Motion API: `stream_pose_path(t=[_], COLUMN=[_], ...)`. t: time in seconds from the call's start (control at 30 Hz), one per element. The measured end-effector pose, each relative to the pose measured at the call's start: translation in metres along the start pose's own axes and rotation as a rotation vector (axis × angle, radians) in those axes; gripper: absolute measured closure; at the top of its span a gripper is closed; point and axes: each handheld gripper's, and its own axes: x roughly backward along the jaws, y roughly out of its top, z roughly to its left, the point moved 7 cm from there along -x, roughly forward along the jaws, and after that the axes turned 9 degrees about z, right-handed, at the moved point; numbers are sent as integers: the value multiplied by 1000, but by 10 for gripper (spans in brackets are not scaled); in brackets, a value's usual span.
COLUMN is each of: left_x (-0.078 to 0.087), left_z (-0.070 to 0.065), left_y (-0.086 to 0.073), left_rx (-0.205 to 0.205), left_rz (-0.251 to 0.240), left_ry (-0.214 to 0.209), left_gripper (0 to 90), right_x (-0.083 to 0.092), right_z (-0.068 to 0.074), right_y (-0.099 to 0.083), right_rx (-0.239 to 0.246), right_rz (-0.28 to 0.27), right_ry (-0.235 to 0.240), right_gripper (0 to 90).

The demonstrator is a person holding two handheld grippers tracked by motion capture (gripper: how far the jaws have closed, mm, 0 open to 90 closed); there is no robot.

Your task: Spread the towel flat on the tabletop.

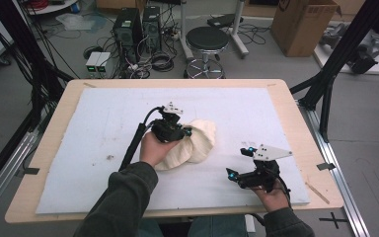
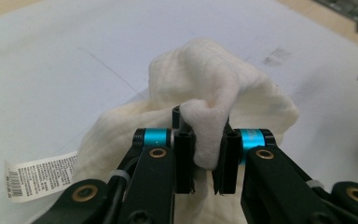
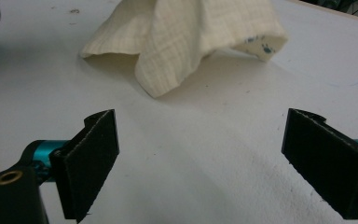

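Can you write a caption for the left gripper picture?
Left gripper pinches a fold of cream cloth above the white mat.

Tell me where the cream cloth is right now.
In the high view, the cream cloth lies bunched mid-table on the white mat, a fold pinched in the left tongs.

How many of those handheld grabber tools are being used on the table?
2: the left gripper at mid-table, pinching the cream cloth; the right gripper near the front right, jaws wide apart.
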Motion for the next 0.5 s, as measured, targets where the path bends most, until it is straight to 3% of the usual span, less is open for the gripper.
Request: stream_pose_path(t=[0.13, 0.27, 0.5], left_x=[-16, -22, -4], left_z=[7, 12, 10], left_y=[-3, -7, -3], left_rx=[19, 31, -8], left_rz=[27, 49, 7], left_ry=[22, 14, 17], left_gripper=[759, 595, 444], right_x=[-1, 0, -1], right_z=[1, 1, 2], right_y=[0, -1, -2], right_rx=[2, 1, 8], right_rz=[4, 2, 7], right_ry=[5, 4, 13], right_gripper=[102, 102, 102])
